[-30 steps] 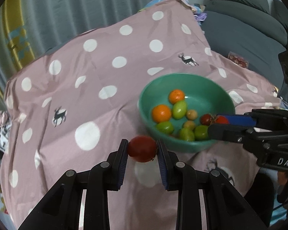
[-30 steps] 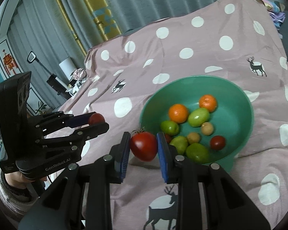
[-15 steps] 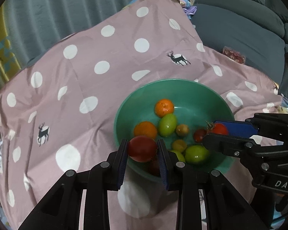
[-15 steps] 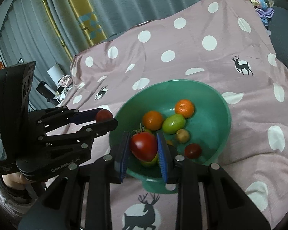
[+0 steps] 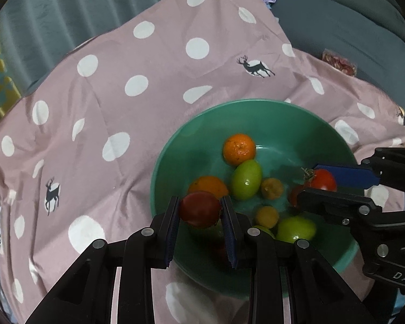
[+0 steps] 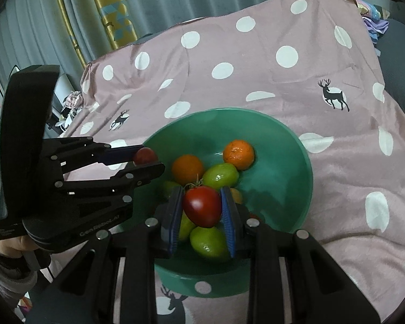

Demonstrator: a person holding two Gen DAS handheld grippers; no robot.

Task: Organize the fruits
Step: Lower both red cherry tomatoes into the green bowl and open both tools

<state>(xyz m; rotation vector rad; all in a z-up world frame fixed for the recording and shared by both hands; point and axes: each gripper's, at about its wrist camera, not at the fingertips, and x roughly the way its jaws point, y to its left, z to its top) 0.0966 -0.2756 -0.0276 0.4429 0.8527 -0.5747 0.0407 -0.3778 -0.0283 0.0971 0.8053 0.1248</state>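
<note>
A green bowl (image 5: 305, 116) (image 6: 297, 162) sits on the pink dotted cloth and holds two oranges, several green fruits, small yellow-brown fruits and a small dark red one. My left gripper (image 5: 201, 210) is shut on a dark red tomato (image 5: 199, 209) over the bowl's near-left rim; it shows in the right wrist view (image 6: 145, 159) at the bowl's left edge. My right gripper (image 6: 202, 208) is shut on a red tomato with a stem (image 6: 202, 206) above the fruit in the bowl; it shows in the left wrist view (image 5: 321, 186) over the bowl's right side.
The pink cloth (image 5: 121, 108) covers the whole surface and drops off at its edges. A grey sofa (image 5: 351, 27) stands behind on the right. Curtains (image 6: 81, 13) hang at the back left. Small clutter (image 6: 70, 105) lies beyond the cloth's left edge.
Both grippers have moved forward with their tomatoes, from short of the bowl's near rim to over the bowl. The bowl and its fruit have not moved.
</note>
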